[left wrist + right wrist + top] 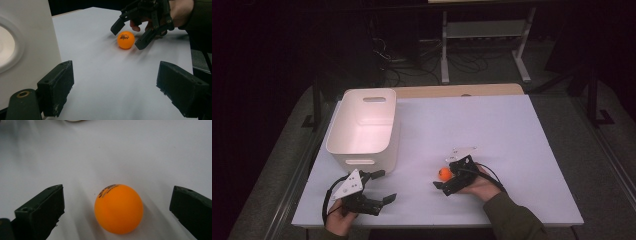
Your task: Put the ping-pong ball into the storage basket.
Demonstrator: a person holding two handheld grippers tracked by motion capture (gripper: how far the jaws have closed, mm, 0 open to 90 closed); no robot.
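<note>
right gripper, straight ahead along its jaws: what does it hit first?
The orange ball. It sits on the table between the open jaws of the right gripper, untouched on both sides. The white bin lies farther off to the side.

High view: overhead, facing forward-down, far.
Left gripper view: low, looking across table point(105, 82).
Right gripper view: close, angled down.
Shared: orange ball point(445, 173).

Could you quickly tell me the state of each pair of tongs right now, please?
Left tongs: open, holding nothing, beside the white bin.
Right tongs: open around the orange ball, not yet gripping it.
</note>
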